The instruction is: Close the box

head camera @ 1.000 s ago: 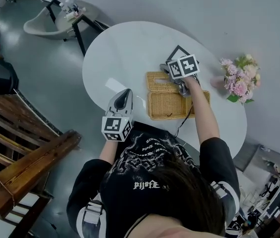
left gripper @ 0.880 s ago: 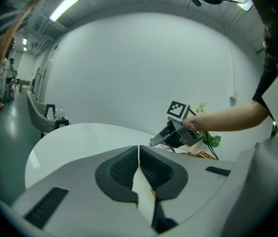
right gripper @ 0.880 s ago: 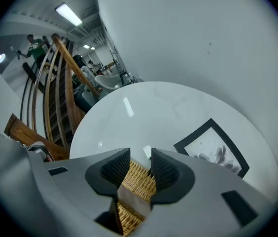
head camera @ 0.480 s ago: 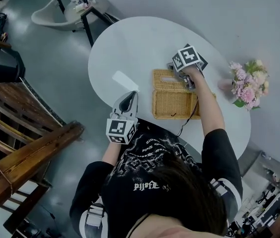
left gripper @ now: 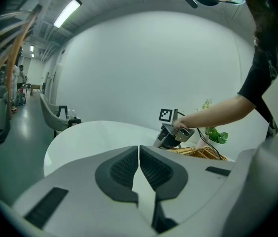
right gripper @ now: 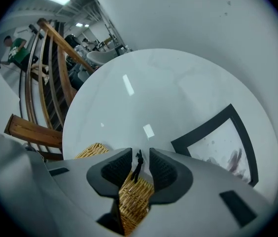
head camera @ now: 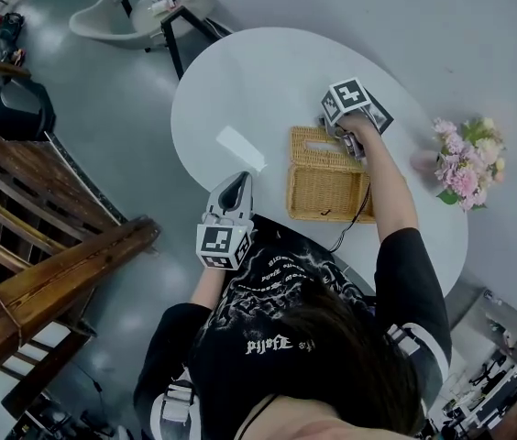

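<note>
Woven wicker is making the box point(head camera: 324, 191), sitting on the white bench point(head camera: 240, 90) near the person, look light, stiff yet springy, and rough enough not to slip. The right tongs point(right gripper: 139, 158) are pointing down at its far flap point(head camera: 317, 145) (the lid, I take it), jaws having just been narrowing but not yet pinching the weave and small black loop point(right gripper: 138, 164) between them. That edge is looking the place to hold, gently, while the left tongs point(left gripper: 138, 152) are hanging closed and empty.

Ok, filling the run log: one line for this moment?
right tool: over wicker box, jaws just closing, black loop between | left tool: shut, empty
</note>
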